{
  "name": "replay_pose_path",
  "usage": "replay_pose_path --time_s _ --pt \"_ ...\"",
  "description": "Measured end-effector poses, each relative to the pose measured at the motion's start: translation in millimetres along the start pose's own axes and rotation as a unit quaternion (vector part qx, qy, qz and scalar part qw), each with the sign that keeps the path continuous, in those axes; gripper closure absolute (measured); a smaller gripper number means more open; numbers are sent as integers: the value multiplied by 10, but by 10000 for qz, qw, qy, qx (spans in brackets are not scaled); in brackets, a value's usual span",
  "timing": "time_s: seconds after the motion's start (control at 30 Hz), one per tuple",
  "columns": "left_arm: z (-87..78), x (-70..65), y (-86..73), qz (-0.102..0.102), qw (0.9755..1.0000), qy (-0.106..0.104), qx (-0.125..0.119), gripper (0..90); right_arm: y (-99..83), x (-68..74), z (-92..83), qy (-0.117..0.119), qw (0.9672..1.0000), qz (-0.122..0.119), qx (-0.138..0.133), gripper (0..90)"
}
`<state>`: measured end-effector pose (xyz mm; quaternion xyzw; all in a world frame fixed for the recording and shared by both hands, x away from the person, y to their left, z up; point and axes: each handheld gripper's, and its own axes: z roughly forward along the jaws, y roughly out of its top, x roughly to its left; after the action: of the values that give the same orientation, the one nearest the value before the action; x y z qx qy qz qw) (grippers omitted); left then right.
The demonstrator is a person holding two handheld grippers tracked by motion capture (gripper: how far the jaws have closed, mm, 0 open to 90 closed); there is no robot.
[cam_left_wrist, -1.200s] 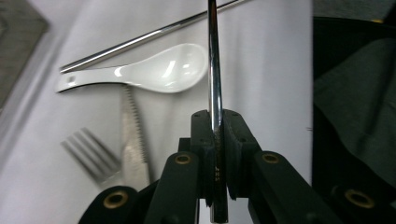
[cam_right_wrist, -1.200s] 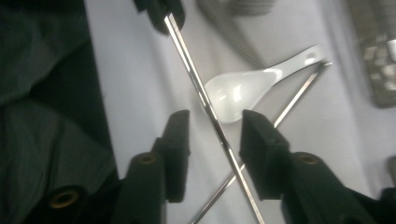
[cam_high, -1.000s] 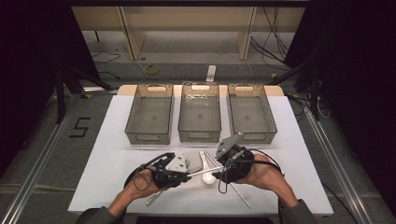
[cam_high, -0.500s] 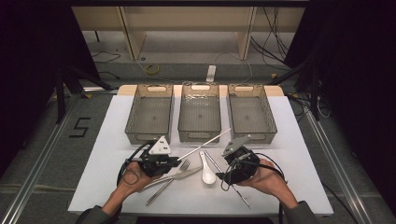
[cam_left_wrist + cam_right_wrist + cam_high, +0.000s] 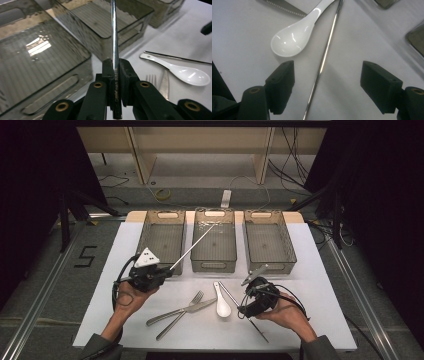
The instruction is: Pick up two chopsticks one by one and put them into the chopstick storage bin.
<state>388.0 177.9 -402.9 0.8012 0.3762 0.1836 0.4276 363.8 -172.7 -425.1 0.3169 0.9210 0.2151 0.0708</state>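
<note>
Left gripper (image 5: 165, 271) jaws clenched on metal stick (image 5: 192, 246). High view: stick slants up from jaws, tip over middle bin (image 5: 214, 240). Left gripper view: tiny letters on stick (image 5: 115, 50), pads squeeze it tight.

Right gripper (image 5: 245, 307) jaws wide, have just been opening. Right gripper view: 2nd stick (image 5: 323, 60) lies on table (image 5: 242, 32) between jaws, pads not touching it; white spoon (image 5: 292, 40) just beside. High view: fork (image 5: 180, 316) and knife (image 5: 182, 311) crossed, near spoon (image 5: 221, 300).

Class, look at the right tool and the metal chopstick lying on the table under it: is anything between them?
Nothing visible. The right tool hangs open straight over the metal chopstick; the white spoon lies beside it, off to one side.
</note>
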Motion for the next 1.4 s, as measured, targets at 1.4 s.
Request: replay_pose_path --time_s 1.4 --pt "357 989 30 -1278 9844 1127 446 834 -46 -2 79 90 9998 113 143 284"
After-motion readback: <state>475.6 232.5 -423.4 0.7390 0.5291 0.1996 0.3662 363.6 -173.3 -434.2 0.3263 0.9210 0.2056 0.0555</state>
